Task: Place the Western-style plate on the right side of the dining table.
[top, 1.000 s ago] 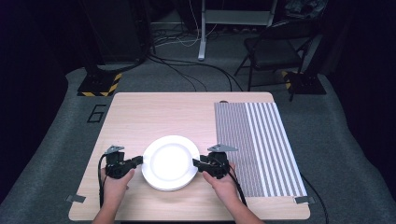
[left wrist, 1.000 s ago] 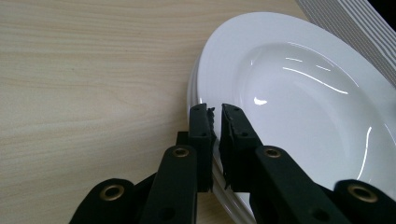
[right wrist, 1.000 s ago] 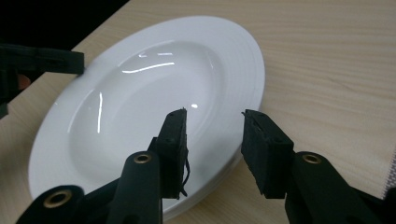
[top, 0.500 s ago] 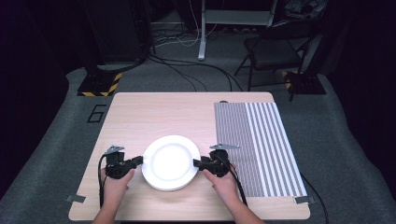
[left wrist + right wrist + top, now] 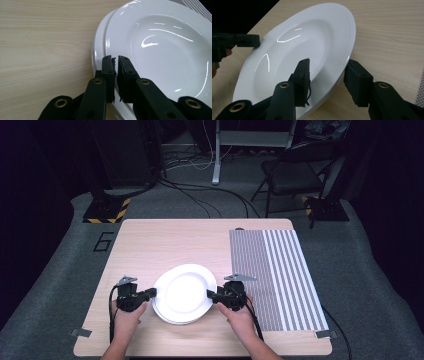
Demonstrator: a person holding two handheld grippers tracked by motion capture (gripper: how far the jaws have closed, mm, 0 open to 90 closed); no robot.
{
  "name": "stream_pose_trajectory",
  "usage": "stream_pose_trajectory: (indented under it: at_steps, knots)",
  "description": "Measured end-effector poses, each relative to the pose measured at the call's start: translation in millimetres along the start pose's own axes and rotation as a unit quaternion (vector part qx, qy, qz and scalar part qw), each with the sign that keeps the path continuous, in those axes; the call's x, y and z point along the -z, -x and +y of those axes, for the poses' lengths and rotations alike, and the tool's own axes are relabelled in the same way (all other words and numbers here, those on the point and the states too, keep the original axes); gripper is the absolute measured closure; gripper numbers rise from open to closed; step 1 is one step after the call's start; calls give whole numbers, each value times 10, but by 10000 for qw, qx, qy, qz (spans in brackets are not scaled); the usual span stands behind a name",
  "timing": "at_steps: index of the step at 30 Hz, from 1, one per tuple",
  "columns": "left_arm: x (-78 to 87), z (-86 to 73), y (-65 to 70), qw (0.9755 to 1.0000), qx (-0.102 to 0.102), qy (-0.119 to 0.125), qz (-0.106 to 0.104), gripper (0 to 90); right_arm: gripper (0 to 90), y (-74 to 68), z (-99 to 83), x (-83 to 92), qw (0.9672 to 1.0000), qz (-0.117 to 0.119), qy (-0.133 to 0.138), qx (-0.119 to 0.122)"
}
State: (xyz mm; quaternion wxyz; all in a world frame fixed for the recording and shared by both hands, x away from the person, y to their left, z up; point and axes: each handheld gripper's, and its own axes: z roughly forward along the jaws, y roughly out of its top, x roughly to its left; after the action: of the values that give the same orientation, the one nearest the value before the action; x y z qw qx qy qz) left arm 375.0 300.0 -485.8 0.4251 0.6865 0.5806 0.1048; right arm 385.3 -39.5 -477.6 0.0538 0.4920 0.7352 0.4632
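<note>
Two white plates are stacked on the wooden table (image 5: 165, 245). The top plate (image 5: 182, 291) (image 5: 170, 50) (image 5: 312, 45) sits slightly off the lower plate (image 5: 172, 320) (image 5: 98, 47). My left gripper (image 5: 151, 293) (image 5: 115, 61) is shut on the top plate's left rim. My right gripper (image 5: 211, 295) (image 5: 328, 68) straddles the right rim, one jaw over the plate's well and the other outside and under the edge. Its jaws have just been opening, and the rim lies loosely between them. The left gripper (image 5: 254, 41) also shows across the plate in the right gripper view.
A grey striped mat (image 5: 277, 275) covers the right part of the table, just right of my right hand. Beyond the table's far edge are a folding chair (image 5: 295, 175), a stand's base with hazard stripes (image 5: 105, 212) and cables on the floor.
The right gripper has shifted very slightly at the plate's rim. The left gripper and both plates stay where they were.
</note>
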Motion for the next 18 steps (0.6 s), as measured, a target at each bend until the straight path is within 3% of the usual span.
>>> stream_pose_trajectory:
  at_steps: [10, 18]
  knots:
    - [-81, -12, 75, 9999, -93, -56, -74, 832, 563, 49, 73, 91, 9998, 7, 167, -111]
    - [-126, -23, 117, 9997, -131, -111, -146, 819, 584, 99, 104, 128, 9997, -128, 217, 62]
